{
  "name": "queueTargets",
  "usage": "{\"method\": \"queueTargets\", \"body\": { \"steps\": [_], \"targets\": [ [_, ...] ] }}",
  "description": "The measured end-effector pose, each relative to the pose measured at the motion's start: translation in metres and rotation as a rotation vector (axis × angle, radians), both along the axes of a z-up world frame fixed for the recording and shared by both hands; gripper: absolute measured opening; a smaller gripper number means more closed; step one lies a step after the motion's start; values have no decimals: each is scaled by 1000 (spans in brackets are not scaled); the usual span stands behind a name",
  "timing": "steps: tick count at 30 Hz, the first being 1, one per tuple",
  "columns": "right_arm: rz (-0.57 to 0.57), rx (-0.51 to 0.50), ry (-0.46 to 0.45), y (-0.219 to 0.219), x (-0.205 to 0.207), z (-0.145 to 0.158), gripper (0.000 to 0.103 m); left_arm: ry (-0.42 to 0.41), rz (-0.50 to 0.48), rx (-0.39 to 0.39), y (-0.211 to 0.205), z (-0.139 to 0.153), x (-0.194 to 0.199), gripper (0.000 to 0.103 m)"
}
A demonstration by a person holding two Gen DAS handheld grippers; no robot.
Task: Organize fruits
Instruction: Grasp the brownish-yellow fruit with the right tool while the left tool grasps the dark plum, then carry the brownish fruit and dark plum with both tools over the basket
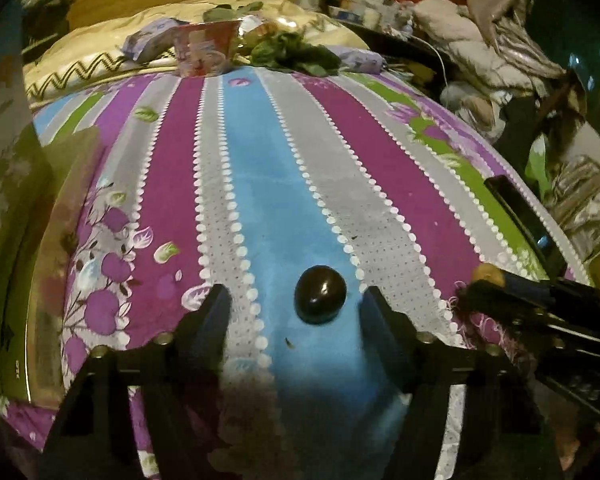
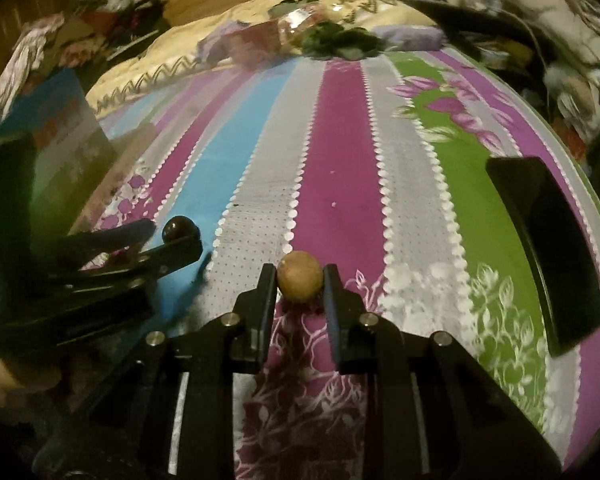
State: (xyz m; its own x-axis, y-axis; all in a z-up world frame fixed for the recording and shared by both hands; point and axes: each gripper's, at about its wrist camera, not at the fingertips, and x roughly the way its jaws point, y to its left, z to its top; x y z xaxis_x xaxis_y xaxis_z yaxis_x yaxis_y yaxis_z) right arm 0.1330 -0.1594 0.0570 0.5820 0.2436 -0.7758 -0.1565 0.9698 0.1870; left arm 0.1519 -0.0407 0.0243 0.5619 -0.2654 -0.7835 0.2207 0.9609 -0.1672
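Left wrist view: my left gripper (image 1: 296, 300) sits low over the striped bedsheet (image 1: 260, 184), jaws spread wide w/ one dark round fruit (image 1: 320, 294) lying on the blue stripe between them, touching neither finger. I judge that's a straddle ahead of a grab. At right edge of frame, the right gripper (image 1: 496, 280) shows side-on, a tan fruit (image 1: 487, 273) at its tip. Upper centre: one red cup (image 1: 205, 49), a heap of dark leaves (image 1: 296, 53), both well apart from the fruit. One black slab, prob. a phone (image 1: 524, 220), at right.

Right wrist view: right gripper (image 2: 299, 280) is clamped on the tan fruit (image 2: 299, 282), both fingers pressed to its sides, low over the sheet; can't tell if it's lifted. Left gripper (image 2: 156, 236) at mid-left, the dark fruit (image 2: 179, 229) just behind its near finger. Phone (image 2: 548, 248) at right.

Count: 2 fruits, 2 grippers, 1 cup, 1 phone. No bowl or tray visible for sorting.
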Motion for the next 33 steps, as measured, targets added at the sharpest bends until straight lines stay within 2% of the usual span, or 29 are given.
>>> {"method": "queueTargets", "body": {
  "steps": [1, 3, 4, 6, 8, 22, 33],
  "targets": [
    [-4, 6, 1, 1, 2, 0, 24, -1, -5, -1, -1, 0, 1, 60],
    [-8, 13, 1, 2, 2, 1, 24, -2, -4, 12, -1, -1, 2, 43],
    [-9, 15, -2, 3, 2, 2, 24, -5, -3, 5, 0, -1, 2, 41],
    [-13, 9, -7, 4, 3, 4, 24, -11, -4, -5, 1, 0, 1, 28],
    [-23, 2, -4, 5, 2, 6, 24, -11, -1, 1, -1, 4, -2, 24],
    [-26, -30, -66, 20, -25, 63, 24, -119, 142, -29, 40, 111, -72, 24],
    [43, -4, -119, 56, -48, 106, 24, -175, 213, -5, 81, 156, -115, 24]
  ]
}}
